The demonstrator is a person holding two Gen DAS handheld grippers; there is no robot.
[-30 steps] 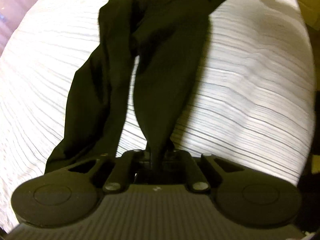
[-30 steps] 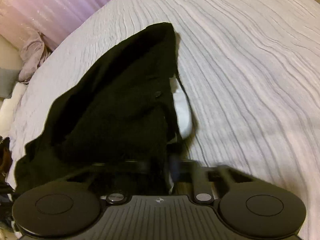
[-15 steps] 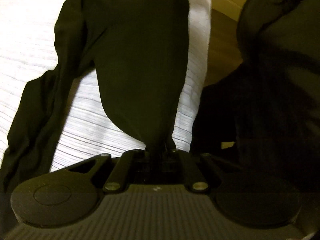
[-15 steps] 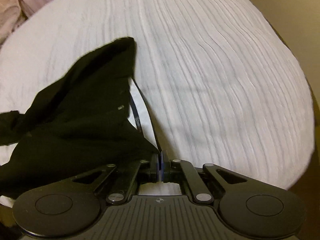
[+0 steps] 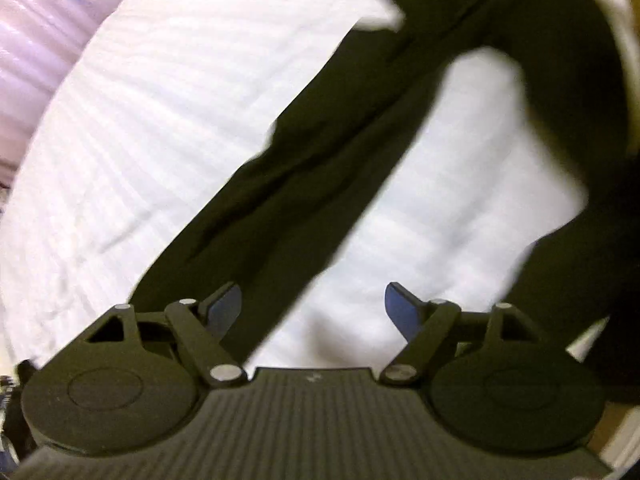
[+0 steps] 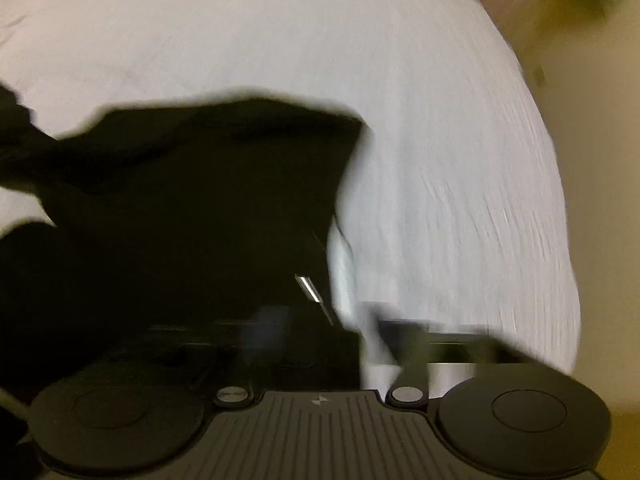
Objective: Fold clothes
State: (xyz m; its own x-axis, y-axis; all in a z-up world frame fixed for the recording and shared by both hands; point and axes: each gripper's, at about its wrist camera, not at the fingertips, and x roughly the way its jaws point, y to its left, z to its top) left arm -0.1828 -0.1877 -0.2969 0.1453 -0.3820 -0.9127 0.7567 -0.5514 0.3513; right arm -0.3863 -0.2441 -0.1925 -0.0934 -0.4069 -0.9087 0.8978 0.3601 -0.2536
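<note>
A black garment, seemingly trousers (image 5: 320, 168), lies on the white ribbed bedspread (image 5: 160, 120). One long leg runs from the left finger up to the top right, where it joins a wide dark mass. My left gripper (image 5: 312, 310) hangs above it with its jaws opening. Its blue pads (image 5: 400, 312) stand wide apart and press on nothing, with cloth only at the left pad. In the blurred right wrist view the black cloth (image 6: 192, 208) fills the left half and covers the left finger. The right gripper (image 6: 332, 332) also has its jaws opening, with no grip on the cloth.
A purple curtain (image 5: 32, 40) hangs beyond the bed at the upper left of the left wrist view. In the right wrist view the bed's rounded edge drops to a tan floor or wall (image 6: 592, 140) on the right. Bare bedspread (image 6: 440, 160) stretches right of the cloth.
Half a second ago both grippers were shut on black cloth and held it up. Now both sets of jaws stand apart, the cloth has slipped out, and both views have swung across the bed.
</note>
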